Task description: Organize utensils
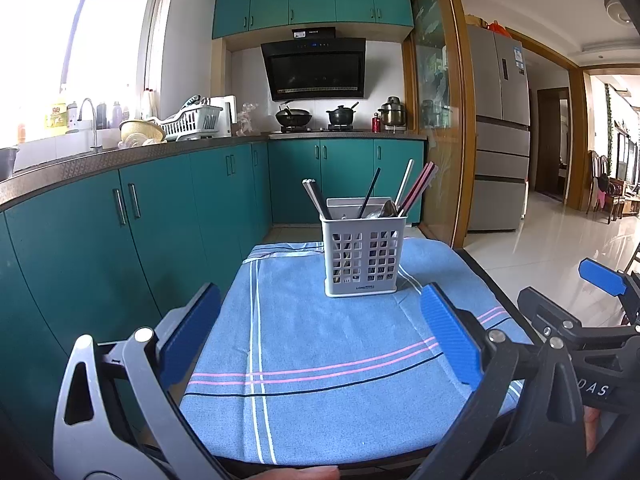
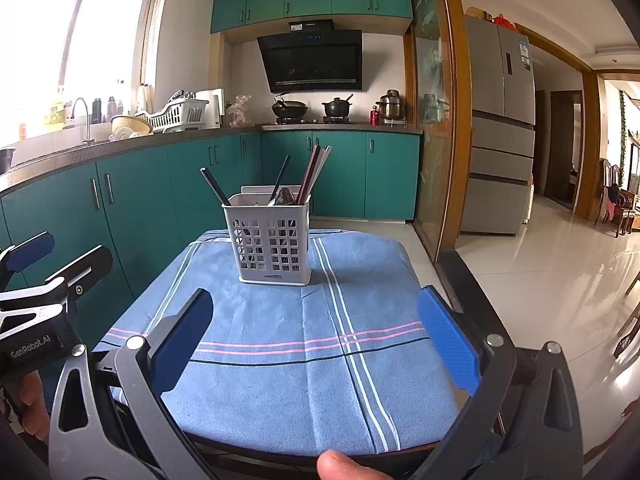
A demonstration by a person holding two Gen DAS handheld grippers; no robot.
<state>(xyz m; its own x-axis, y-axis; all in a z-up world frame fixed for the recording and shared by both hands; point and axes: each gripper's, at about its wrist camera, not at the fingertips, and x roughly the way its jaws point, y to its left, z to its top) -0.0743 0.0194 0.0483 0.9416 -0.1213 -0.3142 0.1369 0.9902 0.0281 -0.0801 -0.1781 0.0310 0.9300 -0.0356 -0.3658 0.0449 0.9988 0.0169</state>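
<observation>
Two claws hover over the near edge of the bench, left claw (image 1: 320, 344) and right claw (image 2: 316, 340) both spread wide, holding nothing. A grey utensil caddy (image 1: 362, 252) with chopsticks (image 1: 416, 190) stands upright toward the far edge of the blue cloth (image 1: 320, 360); nothing lies between.

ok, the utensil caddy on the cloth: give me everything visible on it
The utensil caddy is a light grey, plastic-looking rectangular holder with a grid of square cut-outs in its front wall, a solid base band bearing a small blue label, and a taller back panel. It stands upright on the blue striped cloth, towards its far end. Chopsticks in black, white and reddish tones lean out of it at angles, and a spoon-like metal piece shows at the rim. Neither gripper touches it; both hang open on the near side.
</observation>
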